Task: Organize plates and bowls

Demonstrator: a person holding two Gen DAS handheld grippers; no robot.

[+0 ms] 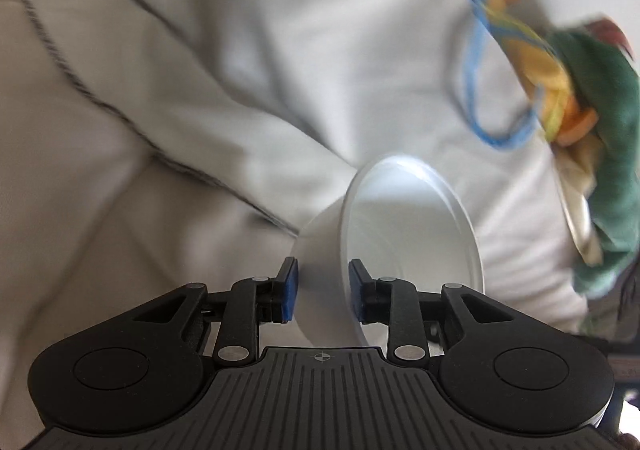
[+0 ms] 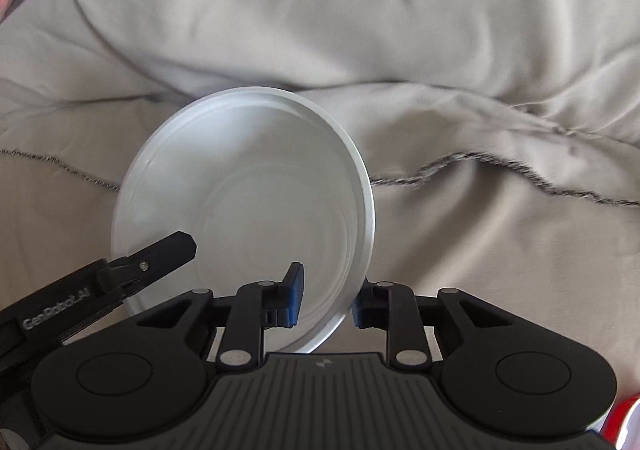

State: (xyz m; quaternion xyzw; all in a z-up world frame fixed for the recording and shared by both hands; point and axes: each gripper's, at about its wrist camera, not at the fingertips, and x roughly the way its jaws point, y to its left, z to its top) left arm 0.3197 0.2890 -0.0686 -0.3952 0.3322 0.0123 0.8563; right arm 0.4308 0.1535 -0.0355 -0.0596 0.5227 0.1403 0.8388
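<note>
Apparently the step in hand was the lifting of one bowl, and it was not yet put anywhere. The white bowl [image 1: 408,234] hung tilted above the bedding, with its opening turned to the right of the left gripper [image 1: 323,278]. Its wall stood between the two blue pads: the left pad was against the outside of the wall and the right pad was against the rim on the inner side. I judged that this gripper was clamped on the bowl and carried it.

From the right wrist view, the same bowl [image 2: 248,202] showed its inside. The right gripper [image 2: 328,290] stood astride the rim, one pad inside the bowl and one just outside. The inner pad looked apart from the wall, so I judged its fingers parted and not pressing. One finger of the left gripper [image 2: 172,250] reached over the rim, to the left of the right gripper's fingers.

The next move, in my opinion, called for a firm hold by one gripper only, and then a place for stacking, which no view showed.

Counted: one bowl, no plates in view, two grippers. Beyond the fingers lay a wrinkled pale bedsheet [image 1: 160,90] with a grey seam, one blue cord [image 1: 474,66] and one blurred, colourful cloth [image 1: 600,98].
</note>
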